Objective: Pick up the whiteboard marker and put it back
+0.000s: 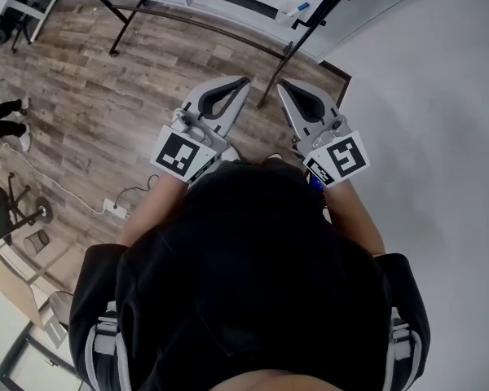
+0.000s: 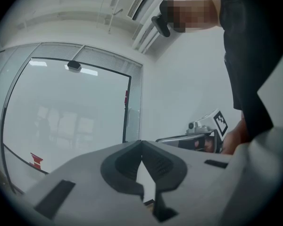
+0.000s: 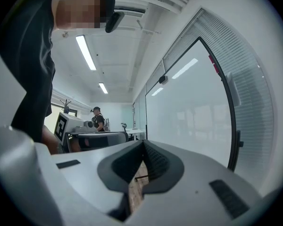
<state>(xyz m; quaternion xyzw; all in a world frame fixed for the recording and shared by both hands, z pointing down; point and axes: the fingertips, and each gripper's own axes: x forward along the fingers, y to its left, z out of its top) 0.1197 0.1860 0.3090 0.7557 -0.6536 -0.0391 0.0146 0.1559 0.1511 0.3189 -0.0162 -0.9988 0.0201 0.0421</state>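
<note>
A whiteboard on a black stand (image 1: 228,2) stands ahead of me, at the top of the head view. On its tray lies a small blue marker (image 1: 301,7) beside a white block (image 1: 288,11). My left gripper (image 1: 246,81) and right gripper (image 1: 280,85) are held level side by side, short of the board, both shut with nothing between the jaws. The left gripper view looks at the board face (image 2: 66,112) over its own shut tips (image 2: 141,142), with the right gripper (image 2: 205,132) beside them. In the right gripper view the tips (image 3: 143,142) also meet, in front of the board (image 3: 193,117).
Wooden floor (image 1: 106,112) lies below, and a white wall (image 1: 440,137) runs along the right. The stand's legs (image 1: 114,51) reach toward me. A power strip with cable (image 1: 114,208) lies at the left, near another person's feet (image 1: 4,120). A person (image 3: 98,119) stands far back.
</note>
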